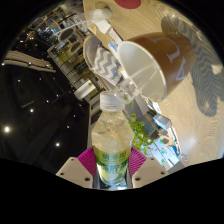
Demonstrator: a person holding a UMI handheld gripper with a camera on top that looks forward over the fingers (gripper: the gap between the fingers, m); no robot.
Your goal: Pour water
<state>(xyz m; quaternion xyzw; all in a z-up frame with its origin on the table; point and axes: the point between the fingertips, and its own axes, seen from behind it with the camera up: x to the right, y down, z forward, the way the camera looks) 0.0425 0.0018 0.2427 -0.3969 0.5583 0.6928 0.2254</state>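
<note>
here the gripper (112, 168) clamps a water-filled bottle (112, 140), white cap on.

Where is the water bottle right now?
In the gripper view, the water bottle sits clamped between the gripper's two pink-padded fingers, its white cap pointing toward the brown cup just beyond it.

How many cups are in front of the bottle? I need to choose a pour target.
1: a brown cup just beyond the bottle held between the fingers; others may be hidden.
</note>
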